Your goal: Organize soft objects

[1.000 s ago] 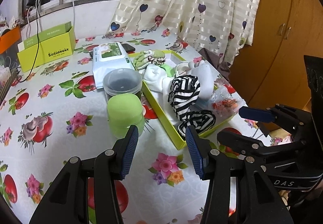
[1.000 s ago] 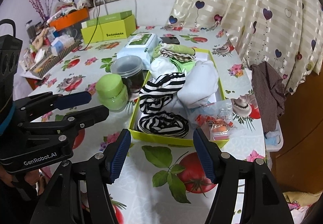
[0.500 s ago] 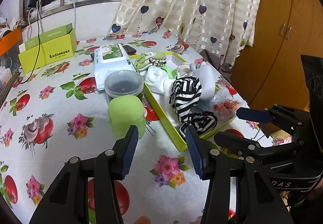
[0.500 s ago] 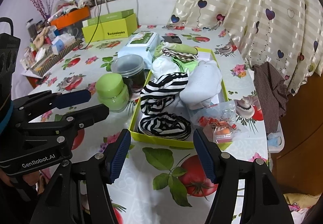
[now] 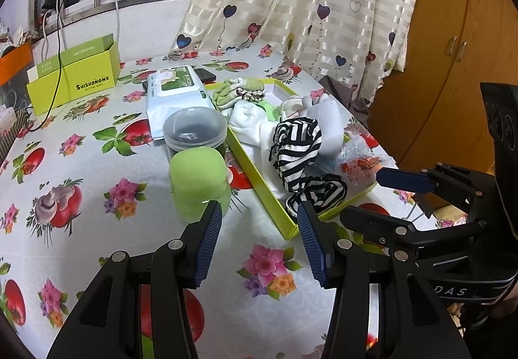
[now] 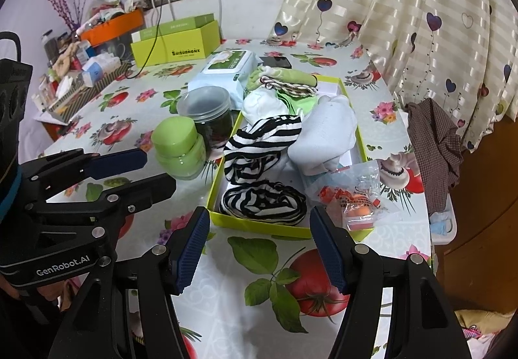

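A shallow yellow-green box [image 6: 255, 221] [image 5: 259, 179] on the flowered tablecloth holds soft items: black-and-white striped cloths [image 6: 262, 202] [image 5: 299, 148], white rolled cloths [image 6: 327, 135] [image 5: 249, 121] and green ones [image 6: 285, 80] [image 5: 233, 90] at the far end. My left gripper [image 5: 259, 216] is open and empty, just short of the box's near corner. My right gripper [image 6: 259, 223] is open and empty, in front of the box's near end. Each gripper shows in the other's view, the left [image 6: 126, 171] and the right [image 5: 382, 197].
A green jar [image 6: 179, 146] and a clear tub [image 6: 207, 109] stand left of the box. A wet-wipes pack [image 6: 226, 67], a phone [image 6: 275, 61] and a lime carton [image 6: 178, 46] lie behind. A plastic bag of small items [image 6: 353, 197] lies at the box's right. The table edge and a wooden cabinet [image 5: 453, 51] are on the right.
Both grippers have drawn back a little from the box and risen slightly. Both stay open and empty. The items in the box have not moved.
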Demonstrator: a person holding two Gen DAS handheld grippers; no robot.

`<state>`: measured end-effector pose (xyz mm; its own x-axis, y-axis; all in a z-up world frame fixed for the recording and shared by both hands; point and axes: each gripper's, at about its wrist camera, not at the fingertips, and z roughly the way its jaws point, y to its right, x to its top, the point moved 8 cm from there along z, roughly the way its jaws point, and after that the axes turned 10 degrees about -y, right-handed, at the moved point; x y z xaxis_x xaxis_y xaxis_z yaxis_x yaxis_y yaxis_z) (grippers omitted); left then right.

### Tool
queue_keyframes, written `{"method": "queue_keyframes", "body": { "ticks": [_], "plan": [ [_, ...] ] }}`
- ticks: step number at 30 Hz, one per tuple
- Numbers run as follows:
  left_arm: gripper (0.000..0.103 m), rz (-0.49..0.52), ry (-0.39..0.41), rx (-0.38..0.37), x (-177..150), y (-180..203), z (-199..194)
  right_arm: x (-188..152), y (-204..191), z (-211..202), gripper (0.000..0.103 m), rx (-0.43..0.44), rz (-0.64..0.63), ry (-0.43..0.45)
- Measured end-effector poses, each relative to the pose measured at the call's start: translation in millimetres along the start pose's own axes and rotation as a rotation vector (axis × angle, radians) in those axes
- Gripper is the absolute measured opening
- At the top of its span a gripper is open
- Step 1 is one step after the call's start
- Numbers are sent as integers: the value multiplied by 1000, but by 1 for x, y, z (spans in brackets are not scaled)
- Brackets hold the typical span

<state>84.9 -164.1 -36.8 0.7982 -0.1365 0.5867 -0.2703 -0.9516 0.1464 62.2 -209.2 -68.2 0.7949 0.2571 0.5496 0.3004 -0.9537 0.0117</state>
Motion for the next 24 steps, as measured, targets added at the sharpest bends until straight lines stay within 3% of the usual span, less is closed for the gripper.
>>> {"method": "queue_keyframes", "body": {
  "ticks": [24],
  "plan": [
    [50, -14, -2, -23, -1, -2, 0, 0, 0, 0, 65, -1, 0, 0]
  ]
}}
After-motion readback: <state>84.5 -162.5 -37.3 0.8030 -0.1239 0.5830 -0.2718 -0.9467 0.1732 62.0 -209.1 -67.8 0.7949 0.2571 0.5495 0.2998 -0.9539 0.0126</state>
